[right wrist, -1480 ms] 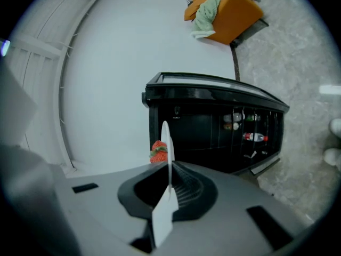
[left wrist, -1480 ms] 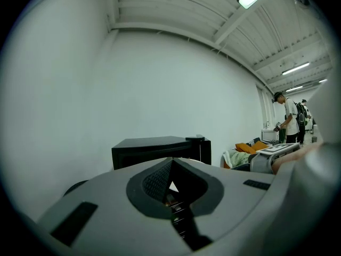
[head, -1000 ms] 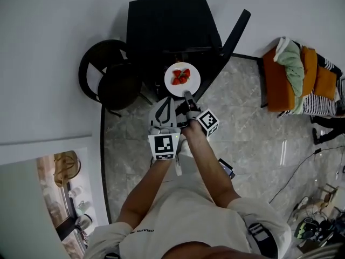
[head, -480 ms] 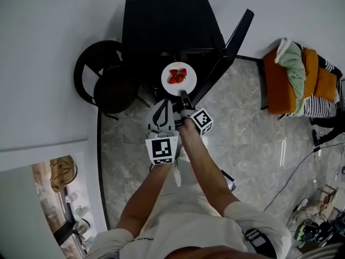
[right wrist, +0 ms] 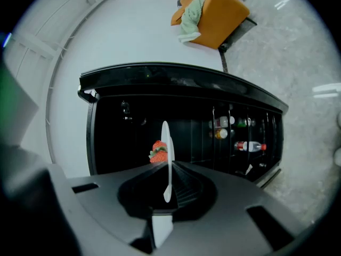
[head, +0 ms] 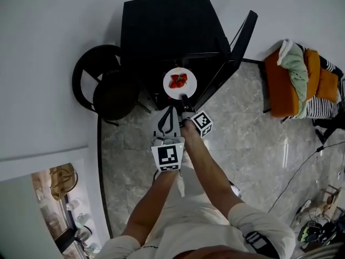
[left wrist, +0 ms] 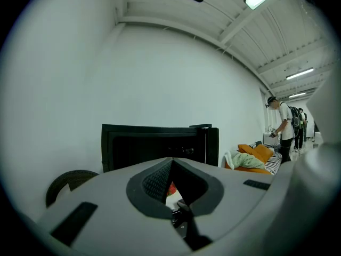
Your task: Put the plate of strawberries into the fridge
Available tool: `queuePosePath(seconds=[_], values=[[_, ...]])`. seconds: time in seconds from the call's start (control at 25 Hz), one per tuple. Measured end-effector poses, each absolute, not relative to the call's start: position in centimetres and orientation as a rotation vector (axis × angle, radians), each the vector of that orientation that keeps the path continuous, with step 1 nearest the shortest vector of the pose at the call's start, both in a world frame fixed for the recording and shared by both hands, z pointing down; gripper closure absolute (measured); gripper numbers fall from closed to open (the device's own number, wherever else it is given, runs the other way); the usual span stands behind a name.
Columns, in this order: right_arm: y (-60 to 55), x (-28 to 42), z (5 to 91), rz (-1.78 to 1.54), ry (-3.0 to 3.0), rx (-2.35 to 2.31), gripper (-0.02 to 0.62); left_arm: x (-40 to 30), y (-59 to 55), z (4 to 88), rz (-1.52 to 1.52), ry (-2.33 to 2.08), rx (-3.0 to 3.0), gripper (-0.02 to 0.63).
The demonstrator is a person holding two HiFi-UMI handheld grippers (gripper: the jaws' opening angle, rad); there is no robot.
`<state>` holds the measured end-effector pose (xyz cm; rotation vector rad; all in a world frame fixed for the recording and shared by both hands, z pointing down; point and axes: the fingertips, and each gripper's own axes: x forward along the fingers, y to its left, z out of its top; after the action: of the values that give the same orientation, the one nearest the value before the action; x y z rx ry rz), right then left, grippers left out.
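White plate (head: 173,90), centre frame, rim-pinched by right gripper (head: 185,97); left gripper (head: 171,111) clenched, empty; tilting could spill strawberries (head: 178,80) short of fridge (head: 167,26).

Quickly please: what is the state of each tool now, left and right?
Left tool: closed, holding nothing.
Right tool: closed on the rim of the plate of strawberries.

One plate (head: 179,82), one fridge (head: 167,26), two grippers (head: 170,110) (head: 185,97).
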<state>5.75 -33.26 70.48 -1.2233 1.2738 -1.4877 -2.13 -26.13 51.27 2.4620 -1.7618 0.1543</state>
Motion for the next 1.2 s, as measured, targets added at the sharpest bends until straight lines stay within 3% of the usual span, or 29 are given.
queuePosePath(seconds=[1.2], values=[[-37.2,5.9,81.8,-1.560,1.220,-1.336,0.574,-1.3,-27.5,55.9,0.169,-1.730,2.476,0.604]])
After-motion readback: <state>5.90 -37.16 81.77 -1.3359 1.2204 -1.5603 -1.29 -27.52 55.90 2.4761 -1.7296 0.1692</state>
